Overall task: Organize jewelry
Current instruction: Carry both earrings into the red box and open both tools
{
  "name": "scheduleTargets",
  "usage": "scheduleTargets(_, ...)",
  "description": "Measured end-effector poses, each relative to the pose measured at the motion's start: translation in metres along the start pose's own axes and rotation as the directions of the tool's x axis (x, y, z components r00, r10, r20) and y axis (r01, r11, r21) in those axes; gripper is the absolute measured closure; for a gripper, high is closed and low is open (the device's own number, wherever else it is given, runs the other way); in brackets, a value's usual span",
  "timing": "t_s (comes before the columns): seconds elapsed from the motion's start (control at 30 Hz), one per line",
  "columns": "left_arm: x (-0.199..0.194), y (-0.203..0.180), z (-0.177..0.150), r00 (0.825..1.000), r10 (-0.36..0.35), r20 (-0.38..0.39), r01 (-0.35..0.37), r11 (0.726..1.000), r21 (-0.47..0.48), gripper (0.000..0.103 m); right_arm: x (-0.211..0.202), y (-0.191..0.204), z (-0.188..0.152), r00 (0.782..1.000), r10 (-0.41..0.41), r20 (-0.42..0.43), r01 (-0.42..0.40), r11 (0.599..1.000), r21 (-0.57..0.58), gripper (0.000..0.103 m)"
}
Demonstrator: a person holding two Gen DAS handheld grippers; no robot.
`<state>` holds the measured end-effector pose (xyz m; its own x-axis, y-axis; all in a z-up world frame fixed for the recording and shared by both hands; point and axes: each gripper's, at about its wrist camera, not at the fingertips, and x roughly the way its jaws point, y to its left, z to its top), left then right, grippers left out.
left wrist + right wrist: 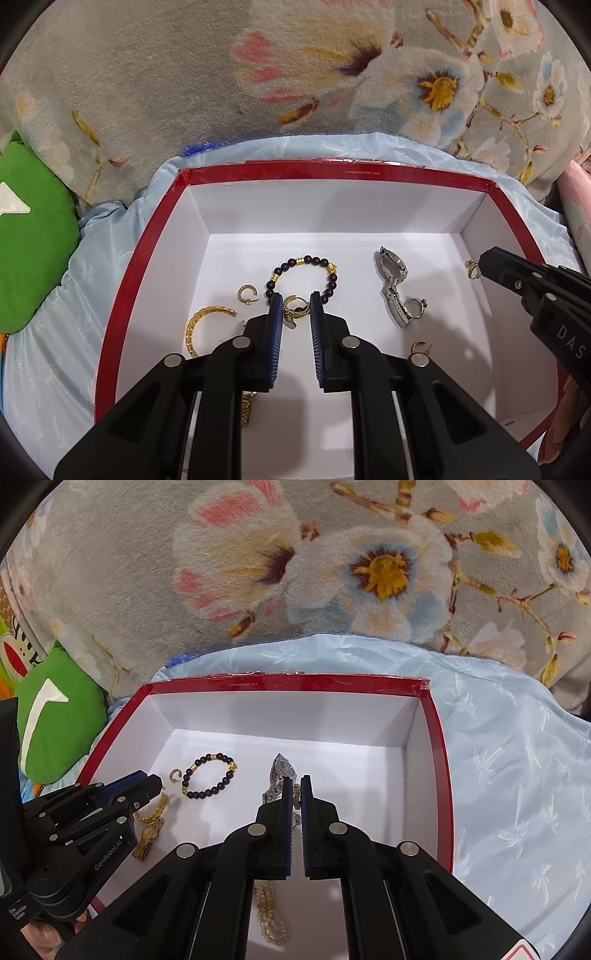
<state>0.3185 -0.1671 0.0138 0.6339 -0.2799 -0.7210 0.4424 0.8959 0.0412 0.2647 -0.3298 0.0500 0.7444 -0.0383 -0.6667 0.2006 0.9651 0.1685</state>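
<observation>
Both grippers are down inside the red-rimmed white box [147,236], which sits on pale blue satin cloth [517,775] with a floral grey blanket [147,74] behind and a green cushion [33,240] off to the left. The left gripper [297,301] hovers with its blue pads spread apart, a small gold ring cluster [295,312] lying between the tips, not pinched. Just beyond it rests the dark beaded bracelet [303,277], with a gold hoop earring [245,294] and a gold open bangle [203,325] to its left. A silver watch [395,288] lies to the right, a silver ring [415,306] touching its strap. The right gripper [296,786] has its pads nearly together around a small gold piece [296,794]; whether they actually grip it, I cannot tell. A pearl strand [271,915] lies under that gripper, and a gold watch [149,836] sits beside the left one.
</observation>
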Motion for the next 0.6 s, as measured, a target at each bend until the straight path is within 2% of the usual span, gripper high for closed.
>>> scheduleTargets(0.47, 0.0081, 0.0021, -0.0030, 0.999, 0.002, -0.032, -0.002, 1.000, -0.011, 0.088, 0.0030, -0.0028, 0.0002, 1.000, 0.001, -0.017, 0.000, 1.000, 0.031, 0.099)
scheduleTargets(0.53, 0.0107, 0.0008, -0.0051, 0.999, 0.005, -0.039, -0.005, 1.000, -0.002, 0.088, 0.0027, -0.0031, 0.0002, 1.000, 0.002, -0.018, -0.002, 0.999, 0.035, 0.099)
scheduleTargets(0.6, 0.0090, -0.0048, -0.0068, 0.999, 0.040, -0.019, -0.039, 0.998, 0.041, 0.088, 0.0028, -0.0024, 0.0005, 1.000, -0.003, -0.017, 0.004, 0.999, 0.034, 0.099)
